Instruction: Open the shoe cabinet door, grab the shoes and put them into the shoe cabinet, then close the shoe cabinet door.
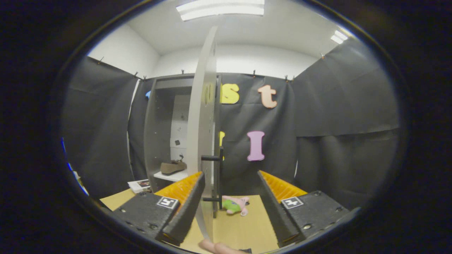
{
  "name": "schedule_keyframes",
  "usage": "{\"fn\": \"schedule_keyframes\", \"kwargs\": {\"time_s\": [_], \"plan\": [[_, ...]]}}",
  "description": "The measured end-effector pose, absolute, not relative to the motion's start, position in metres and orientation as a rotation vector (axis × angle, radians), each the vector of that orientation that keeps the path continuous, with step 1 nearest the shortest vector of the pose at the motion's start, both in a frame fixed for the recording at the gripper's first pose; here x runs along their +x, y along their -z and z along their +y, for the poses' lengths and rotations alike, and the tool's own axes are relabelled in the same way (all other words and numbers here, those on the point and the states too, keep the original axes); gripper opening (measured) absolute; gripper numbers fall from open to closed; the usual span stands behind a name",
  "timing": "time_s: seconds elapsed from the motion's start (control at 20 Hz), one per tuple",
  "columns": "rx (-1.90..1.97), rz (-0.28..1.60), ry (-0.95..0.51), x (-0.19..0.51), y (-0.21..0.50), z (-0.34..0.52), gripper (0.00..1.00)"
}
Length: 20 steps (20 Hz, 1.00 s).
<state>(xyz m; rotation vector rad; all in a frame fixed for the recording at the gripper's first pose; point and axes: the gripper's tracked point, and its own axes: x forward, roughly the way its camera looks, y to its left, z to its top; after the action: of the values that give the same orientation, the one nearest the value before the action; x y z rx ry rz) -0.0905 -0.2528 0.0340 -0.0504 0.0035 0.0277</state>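
Note:
The grey shoe cabinet stands ahead and to the left with its door swung wide, edge-on toward me. A black bar handle sits on the door's right face, just ahead of my fingers. Inside, a brown shoe rests on the white shelf. My gripper is open; the door's lower edge stands between the fingers, close to the left one, with neither pad pressing on it.
A pink and green plush toy lies on the tan floor past the door. A small printed box sits left of the cabinet's base. Black cloth walls close in on every side. A fingertip pokes in below the fingers.

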Motion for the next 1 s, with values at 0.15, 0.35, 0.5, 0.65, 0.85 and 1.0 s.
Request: {"fn": "schedule_keyframes", "kwargs": {"time_s": [0.15, 0.35, 0.5, 0.65, 0.85, 1.0], "plan": [[-0.052, -0.026, 0.036, -0.103, -0.047, -0.244, 1.0], [-0.006, 0.022, 0.063, -0.115, -0.041, -0.213, 1.0], [0.014, 0.011, 0.033, -0.113, -0.043, -0.185, 1.0], [0.029, -0.009, 0.008, -0.111, -0.033, -0.15, 1.0], [0.003, -0.024, -0.02, -0.103, 0.009, -0.097, 1.0], [-0.017, -0.008, -0.054, -0.095, 0.046, -0.06, 1.0]]}}
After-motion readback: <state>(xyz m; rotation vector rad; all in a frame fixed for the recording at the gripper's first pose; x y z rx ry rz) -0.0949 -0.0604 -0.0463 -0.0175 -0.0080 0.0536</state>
